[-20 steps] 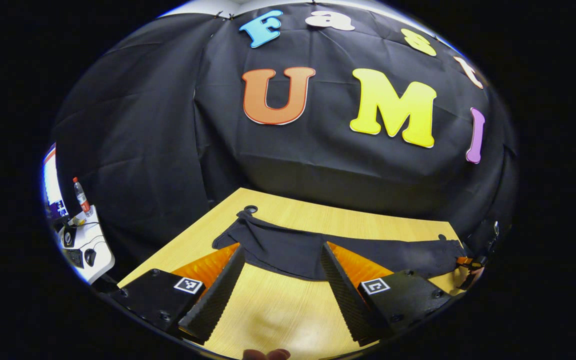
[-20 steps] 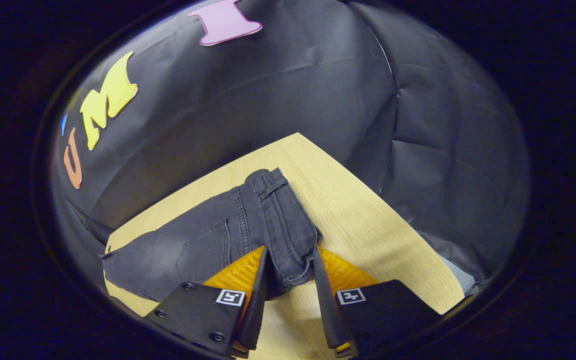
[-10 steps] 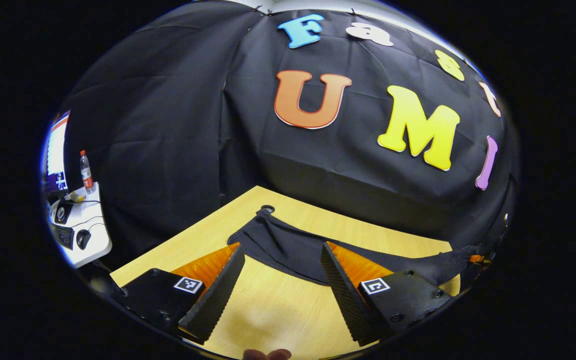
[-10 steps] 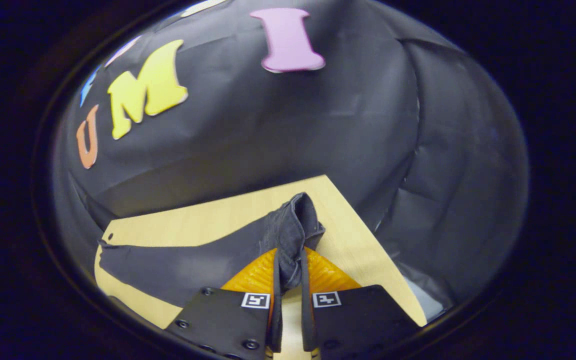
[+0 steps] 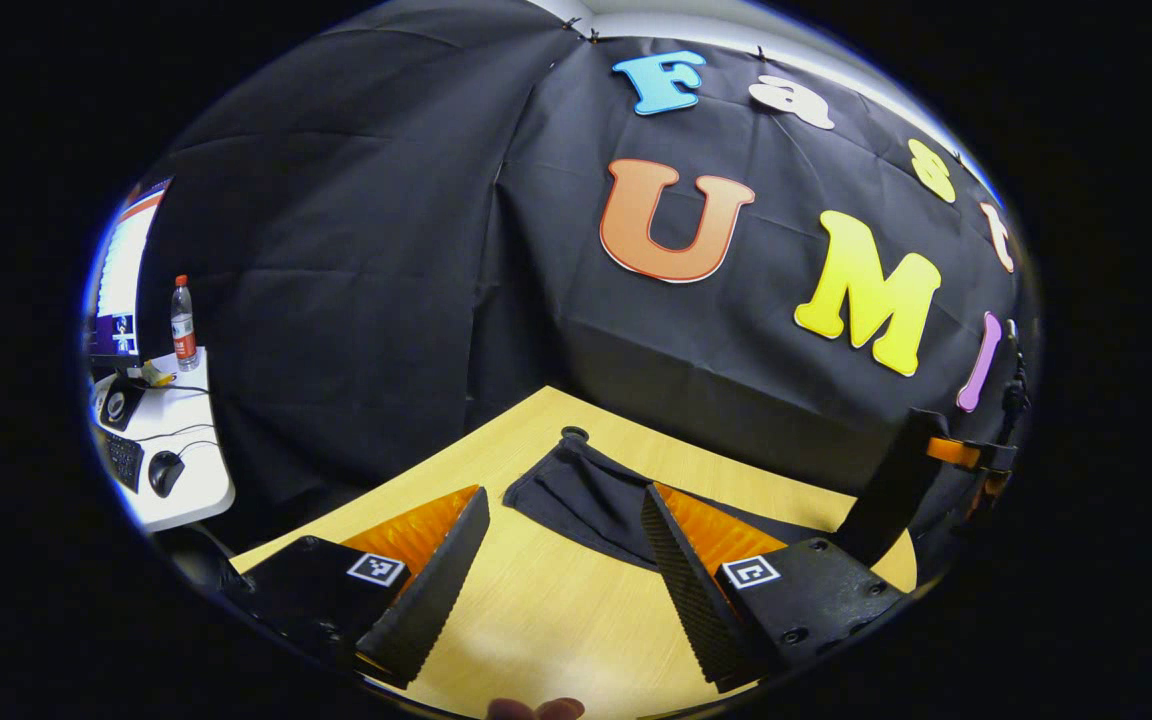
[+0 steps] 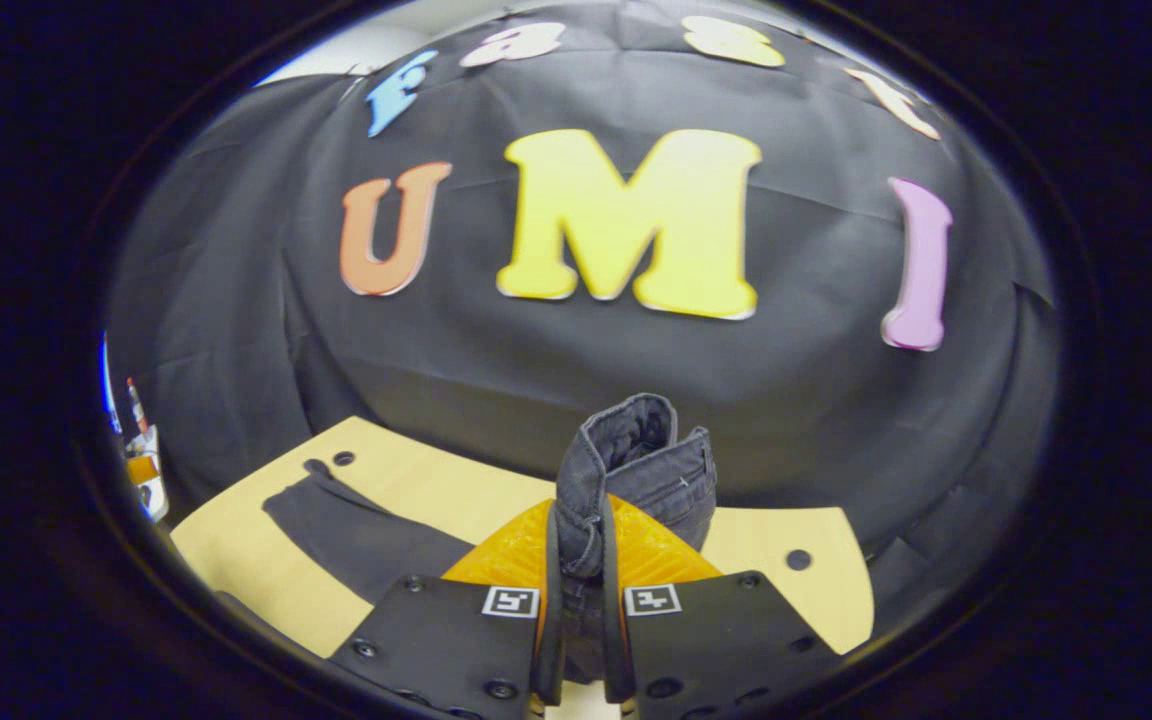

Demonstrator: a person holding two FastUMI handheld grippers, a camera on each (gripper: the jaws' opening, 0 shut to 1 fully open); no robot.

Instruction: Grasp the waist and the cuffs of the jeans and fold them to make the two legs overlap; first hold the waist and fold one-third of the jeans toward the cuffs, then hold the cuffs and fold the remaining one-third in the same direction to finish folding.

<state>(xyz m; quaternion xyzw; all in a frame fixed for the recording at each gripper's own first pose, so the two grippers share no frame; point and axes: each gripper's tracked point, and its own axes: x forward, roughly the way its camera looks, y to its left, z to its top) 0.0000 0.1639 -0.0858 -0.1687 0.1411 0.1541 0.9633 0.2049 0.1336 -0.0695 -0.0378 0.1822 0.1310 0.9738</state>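
Your right tongs were clenched on the bunched waist of the jeans, lifted clear of the desk, while the legs trailed down onto the desk toward the cuffs. Your left tongs stood released and empty just short of the cloth. With only that one thick pinch holding, the waist could have slipped out, or the free cuffs dragged and the legs ended up skewed.

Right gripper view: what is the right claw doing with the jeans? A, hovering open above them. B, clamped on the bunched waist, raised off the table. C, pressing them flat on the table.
B: the right claw has both fingers closed on the bunched waist of the jeans, which stands up above the table.
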